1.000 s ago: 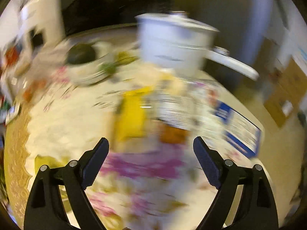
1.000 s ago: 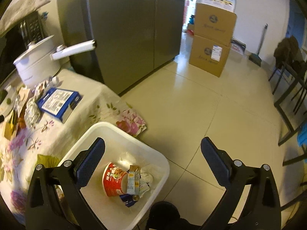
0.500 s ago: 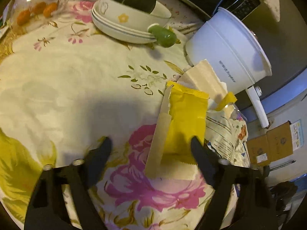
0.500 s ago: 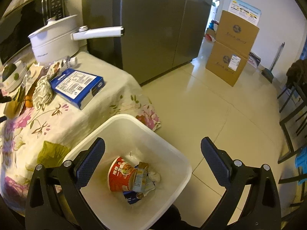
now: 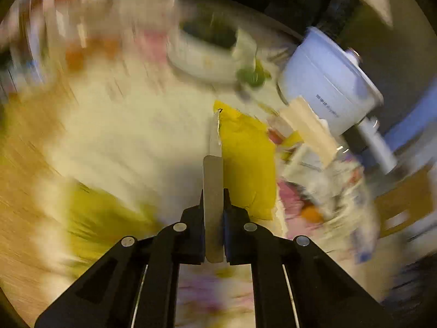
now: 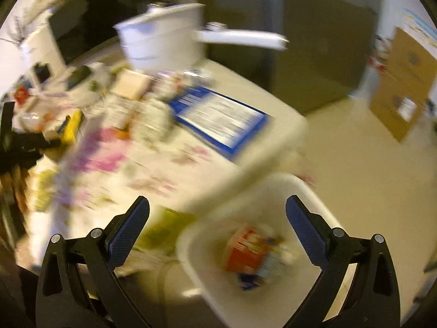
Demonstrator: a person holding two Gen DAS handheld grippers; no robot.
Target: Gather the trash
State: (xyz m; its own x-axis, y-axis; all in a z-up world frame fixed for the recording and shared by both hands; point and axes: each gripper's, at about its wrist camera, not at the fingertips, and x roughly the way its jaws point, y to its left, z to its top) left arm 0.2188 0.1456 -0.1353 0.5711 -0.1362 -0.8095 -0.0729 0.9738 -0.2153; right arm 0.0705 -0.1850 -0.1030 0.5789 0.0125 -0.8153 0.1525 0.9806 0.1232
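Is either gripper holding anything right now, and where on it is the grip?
The left gripper is shut on the yellow wrapper, pinching its pale sealed edge strip near the close end. The right gripper is open and holds nothing.

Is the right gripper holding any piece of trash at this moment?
No. The right gripper is wide open with nothing between its fingers, hovering above the white bin beside the table.

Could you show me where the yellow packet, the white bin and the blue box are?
Flat yellow plastic packet (image 5: 245, 164): left wrist view, middle of its face.
White plastic trash bin (image 6: 275, 184): right wrist view, far rim.
Blue rectangular cardboard box (image 6: 221, 117): right wrist view, centre of its printed top.
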